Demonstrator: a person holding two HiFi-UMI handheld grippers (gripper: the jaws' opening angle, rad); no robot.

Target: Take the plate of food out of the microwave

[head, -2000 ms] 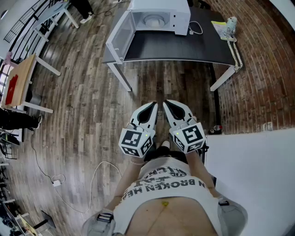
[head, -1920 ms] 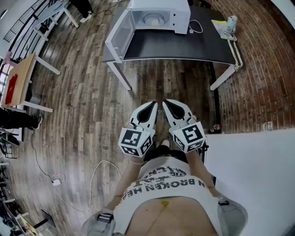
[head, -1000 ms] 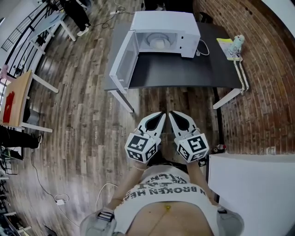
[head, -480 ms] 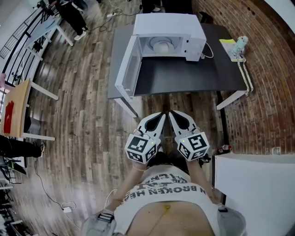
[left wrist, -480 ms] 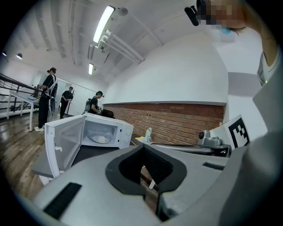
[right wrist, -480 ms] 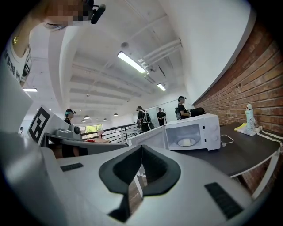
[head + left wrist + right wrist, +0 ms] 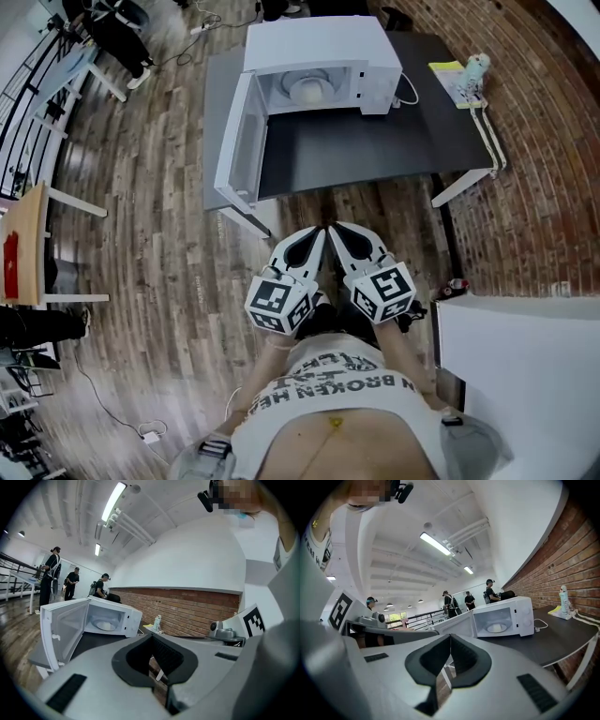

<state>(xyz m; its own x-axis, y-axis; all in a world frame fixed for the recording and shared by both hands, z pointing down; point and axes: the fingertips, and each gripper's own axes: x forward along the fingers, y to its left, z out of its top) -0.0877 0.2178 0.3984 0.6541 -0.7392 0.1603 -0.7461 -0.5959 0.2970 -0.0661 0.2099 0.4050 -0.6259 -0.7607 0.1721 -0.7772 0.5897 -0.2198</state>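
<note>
A white microwave stands on a dark table with its door swung open to the left. Inside it rests a white plate of food, also seen in the left gripper view as the plate and in the right gripper view as the plate. My left gripper and right gripper are side by side, both shut and empty. They hang over the wooden floor just short of the table's front edge, pointing at the microwave.
A yellow sheet and a small bottle lie at the table's right end. A cable trails from the microwave. A white surface is at my lower right, a brick wall beyond it. People stand far behind; a wooden table sits left.
Both grippers, still shut and side by side, have come closer to the dark table. The microwave and its open door look larger and nearer.
</note>
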